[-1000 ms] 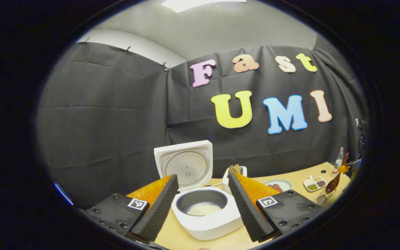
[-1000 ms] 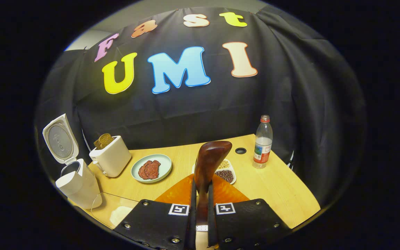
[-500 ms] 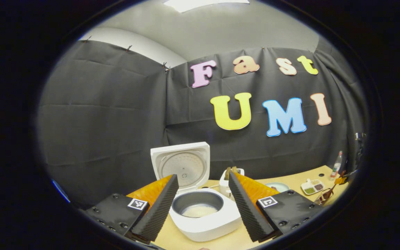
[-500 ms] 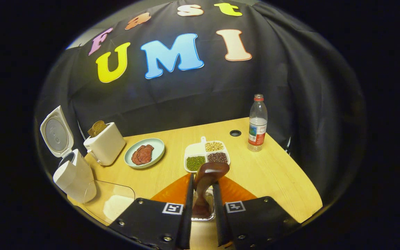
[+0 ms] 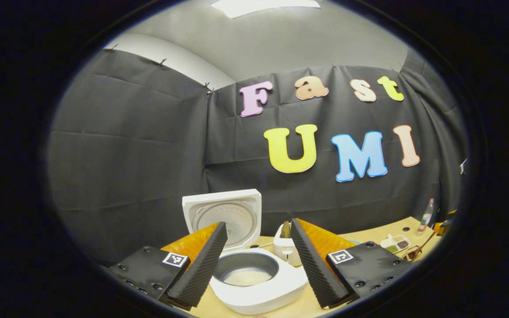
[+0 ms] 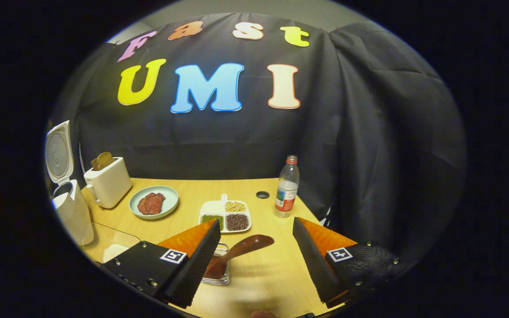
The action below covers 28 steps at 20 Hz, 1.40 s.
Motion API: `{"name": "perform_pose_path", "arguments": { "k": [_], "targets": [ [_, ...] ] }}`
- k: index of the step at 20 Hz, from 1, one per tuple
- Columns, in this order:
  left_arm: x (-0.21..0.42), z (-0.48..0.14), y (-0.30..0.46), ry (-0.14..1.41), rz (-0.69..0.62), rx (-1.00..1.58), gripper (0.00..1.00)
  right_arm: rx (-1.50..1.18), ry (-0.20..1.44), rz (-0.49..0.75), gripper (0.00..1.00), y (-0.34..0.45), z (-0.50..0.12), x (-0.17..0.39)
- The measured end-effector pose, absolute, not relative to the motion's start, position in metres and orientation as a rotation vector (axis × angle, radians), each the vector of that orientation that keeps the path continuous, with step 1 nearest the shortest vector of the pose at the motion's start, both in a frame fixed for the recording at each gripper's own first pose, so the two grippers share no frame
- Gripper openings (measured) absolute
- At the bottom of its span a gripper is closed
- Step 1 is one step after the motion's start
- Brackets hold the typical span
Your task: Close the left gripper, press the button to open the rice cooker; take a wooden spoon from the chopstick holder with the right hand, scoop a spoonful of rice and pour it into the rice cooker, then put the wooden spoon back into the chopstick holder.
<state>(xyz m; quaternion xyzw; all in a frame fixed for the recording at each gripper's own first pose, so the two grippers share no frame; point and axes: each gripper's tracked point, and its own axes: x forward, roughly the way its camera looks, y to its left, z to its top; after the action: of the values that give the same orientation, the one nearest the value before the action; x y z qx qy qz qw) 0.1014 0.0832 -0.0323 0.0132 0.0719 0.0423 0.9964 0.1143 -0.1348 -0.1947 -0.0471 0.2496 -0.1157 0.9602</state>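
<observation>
Wooden spoon (image 6: 237,252) sits in the chopstick holder (image 6: 220,270), handle end down, bowl leaning up and away toward the right gripper (image 6: 254,260)'s far finger. Right jaws spread wide, gripping nothing; spoon lies between them, near the left finger and clear of both. Holder stands on the bench (image 6: 276,274) just ahead of that left finger. Beyond the holder: divided tray of beans (image 6: 226,215), plate with red meat (image 6: 153,201), toaster (image 6: 108,182), water bottle (image 6: 287,192). Glass bowl of rice (image 6: 112,247) left of the holder, beside the rice cooker (image 6: 70,212).

Left gripper (image 5: 259,260) jaws also wide open, empty. Rice cooker (image 5: 254,276) sits framed between the fingers, lid up, white rice in the pot. From the left gripper view the holder with spoon (image 5: 415,251) shows far right of the cooker, small; detail unclear.
</observation>
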Motion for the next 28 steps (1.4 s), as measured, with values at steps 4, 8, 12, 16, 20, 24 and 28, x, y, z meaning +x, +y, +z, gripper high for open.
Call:
{"name": "perform_pose_path", "arguments": {
  "k": [4, 8, 12, 16, 20, 24, 28],
  "targets": [
    [0.135, -0.003, 0.103, 0.094, 0.111, 0.042, 0.99, -0.081, 0.451, -0.276, 1.0, -0.147, -0.171, 0.107],
    [0.175, 0.024, 0.134, 0.053, 0.159, 0.059, 0.96, -0.085, 0.428, -0.308, 1.0, -0.156, -0.161, 0.092],
    [0.22, 0.019, 0.161, 0.087, 0.19, 0.032, 0.94, -0.106, 0.414, -0.346, 1.0, -0.165, -0.152, 0.074],
    [0.271, 0.002, 0.181, 0.15, 0.202, -0.014, 1.0, -0.088, 0.384, -0.359, 1.0, -0.16, -0.14, 0.059],
    [0.317, -0.016, 0.204, 0.185, 0.218, 0.042, 1.0, -0.102, 0.372, -0.361, 1.0, -0.15, -0.133, 0.045],
    [0.352, -0.054, 0.22, 0.265, 0.253, 0.057, 1.0, -0.137, 0.386, -0.373, 1.0, -0.139, -0.136, 0.032],
    [0.374, -0.082, 0.235, 0.323, 0.29, 0.006, 1.0, -0.133, 0.392, -0.367, 1.0, -0.128, -0.136, 0.026]
  ]
}}
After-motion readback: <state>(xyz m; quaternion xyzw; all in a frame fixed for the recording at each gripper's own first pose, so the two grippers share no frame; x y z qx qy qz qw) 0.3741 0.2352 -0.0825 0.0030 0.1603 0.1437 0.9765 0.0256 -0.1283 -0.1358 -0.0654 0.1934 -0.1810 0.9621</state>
